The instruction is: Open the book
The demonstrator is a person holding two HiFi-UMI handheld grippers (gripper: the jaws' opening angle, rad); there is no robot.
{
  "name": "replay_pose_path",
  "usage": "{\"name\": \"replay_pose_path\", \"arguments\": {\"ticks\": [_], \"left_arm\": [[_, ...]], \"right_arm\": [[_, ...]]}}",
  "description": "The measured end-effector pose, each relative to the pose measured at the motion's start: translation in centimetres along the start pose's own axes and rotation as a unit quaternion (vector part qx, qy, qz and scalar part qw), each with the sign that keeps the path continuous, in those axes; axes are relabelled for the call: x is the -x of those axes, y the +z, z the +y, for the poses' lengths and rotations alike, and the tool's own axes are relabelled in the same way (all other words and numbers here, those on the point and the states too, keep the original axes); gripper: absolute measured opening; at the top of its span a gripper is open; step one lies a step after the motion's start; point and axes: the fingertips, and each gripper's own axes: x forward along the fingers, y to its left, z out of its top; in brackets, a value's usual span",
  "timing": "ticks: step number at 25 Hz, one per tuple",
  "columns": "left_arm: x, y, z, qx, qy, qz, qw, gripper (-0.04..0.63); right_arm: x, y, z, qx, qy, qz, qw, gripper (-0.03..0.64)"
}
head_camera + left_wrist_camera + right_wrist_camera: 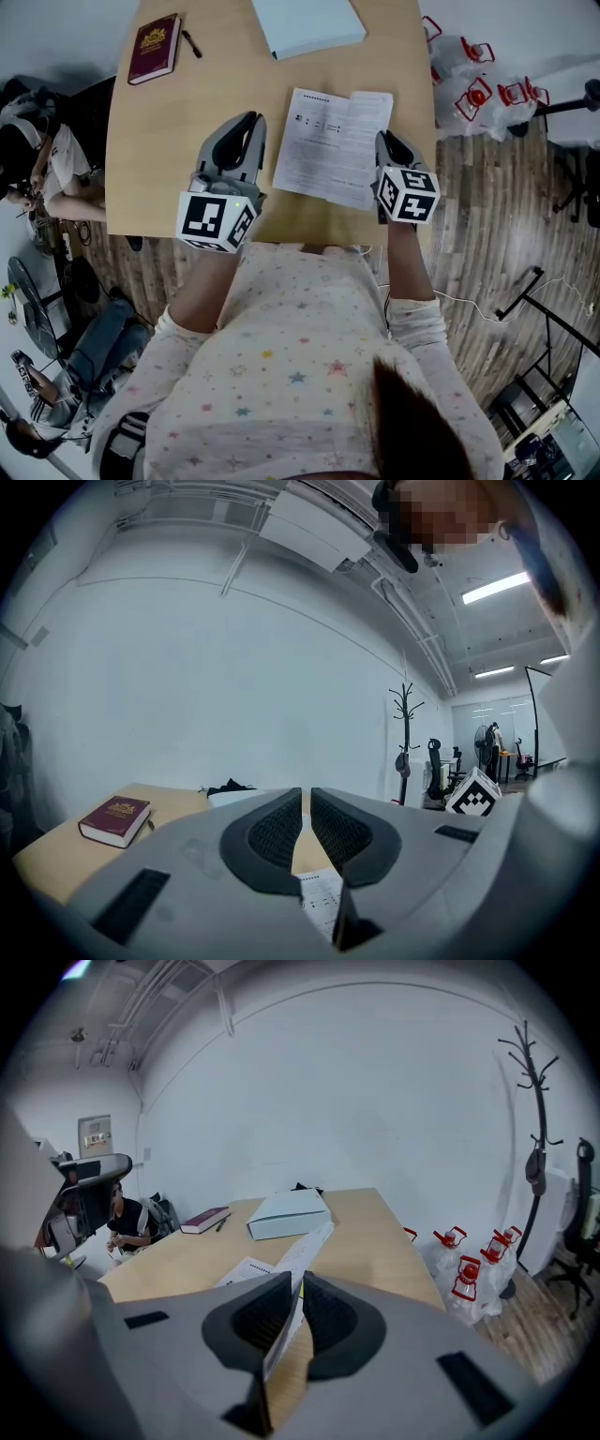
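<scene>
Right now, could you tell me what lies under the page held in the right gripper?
The right gripper pinches a lifted page. Beneath it, a printed page lies flat on the wooden table. Whatever lies directly below the lifted page is covered by it.

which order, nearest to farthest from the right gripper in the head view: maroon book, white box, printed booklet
1. printed booklet, its page pinched by the right gripper
2. white box, far table edge, ahead
3. maroon book, far left corner

You get bright, even light from ceiling strip lights (494,587); gripper views bend and darken at their edges.
</scene>
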Motion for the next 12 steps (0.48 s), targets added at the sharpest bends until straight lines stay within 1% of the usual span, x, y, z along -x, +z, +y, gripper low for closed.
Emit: {"name": "replay_pose_path", "arguments": {"ticks": [12], "left_arm": [[-0.5,-0.6,-1.0,0.001,-0.008,0.005,1.0,0.037]], "right_arm": [[1.1,-1.6,-3.2,-0.011,-0.027,0.005,1.0,0.04]]}}
